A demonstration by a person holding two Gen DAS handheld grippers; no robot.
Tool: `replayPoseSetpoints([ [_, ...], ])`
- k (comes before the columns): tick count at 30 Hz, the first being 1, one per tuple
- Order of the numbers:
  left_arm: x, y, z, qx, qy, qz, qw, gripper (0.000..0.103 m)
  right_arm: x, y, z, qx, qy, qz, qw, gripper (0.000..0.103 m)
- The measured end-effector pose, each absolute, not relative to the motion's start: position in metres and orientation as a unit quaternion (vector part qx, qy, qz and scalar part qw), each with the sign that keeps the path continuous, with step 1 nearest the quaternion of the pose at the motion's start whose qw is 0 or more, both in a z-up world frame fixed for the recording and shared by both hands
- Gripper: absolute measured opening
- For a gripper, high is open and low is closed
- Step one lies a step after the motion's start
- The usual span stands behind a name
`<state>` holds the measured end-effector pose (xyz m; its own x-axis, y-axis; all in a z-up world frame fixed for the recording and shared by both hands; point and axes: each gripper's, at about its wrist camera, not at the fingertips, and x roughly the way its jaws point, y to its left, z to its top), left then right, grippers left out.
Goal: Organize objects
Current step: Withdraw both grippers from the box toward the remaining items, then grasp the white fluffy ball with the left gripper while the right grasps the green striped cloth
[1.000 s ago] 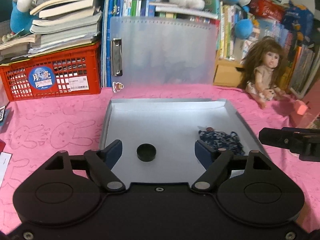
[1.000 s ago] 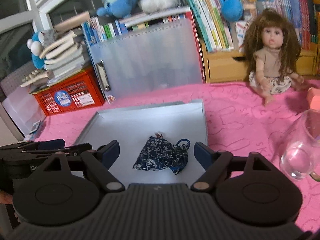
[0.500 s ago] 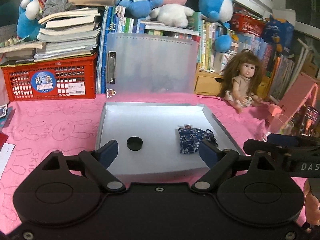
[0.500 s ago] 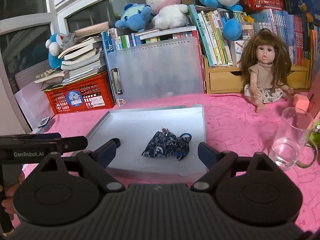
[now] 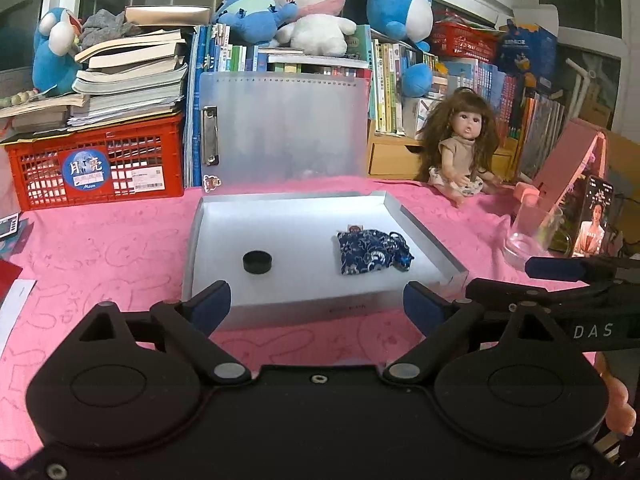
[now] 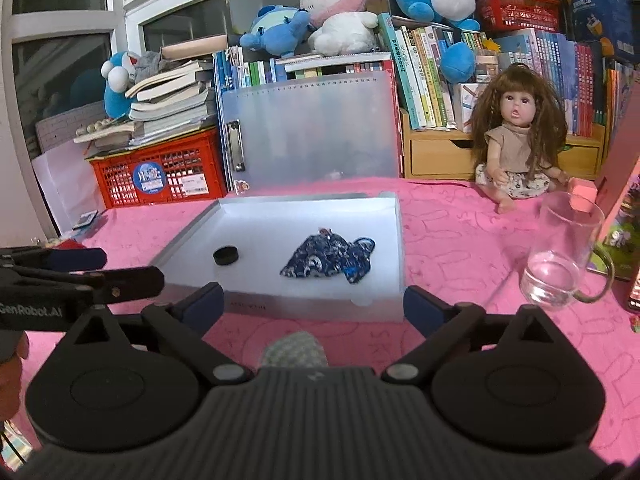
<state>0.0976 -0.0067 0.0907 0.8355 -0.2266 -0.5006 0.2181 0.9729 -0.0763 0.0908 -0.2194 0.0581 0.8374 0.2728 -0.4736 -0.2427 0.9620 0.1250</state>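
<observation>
A shallow grey tray (image 5: 392,206) (image 6: 396,216) lies on the pink cloth. Inside it rest a black round cap (image 5: 257,261) (image 6: 226,255) on the left and a dark blue patterned pouch (image 5: 370,252) (image 6: 332,258) on the right. My left gripper (image 5: 318,306) hovers in front of the tray's near edge, its jaws opening with nothing between them. My right gripper (image 6: 314,306) hangs just before the tray's near edge too, jaws also opening and empty. Each gripper shows at the side of the other's view.
A glass mug (image 6: 564,260) (image 5: 532,236) stands right of the tray. A doll (image 6: 516,148) sits behind it. A red crate (image 5: 100,164), stacked books, a translucent clipboard (image 5: 284,128) and plush toys line the back. A pink stand (image 5: 568,164) is far right.
Both grippers have pulled back from over the tray to in front of its near edge, and their jaws have spread wider. The cap and pouch lie still.
</observation>
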Motion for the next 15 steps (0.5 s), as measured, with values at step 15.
replayPoseSetpoints([
  [15, 0.059, 0.003, 0.056, 0.024, 0.271, -0.102, 0.957, 0.096, 0.074, -0.227, 0.023, 0.03, 0.281, 0.118, 0.952, 0.101],
])
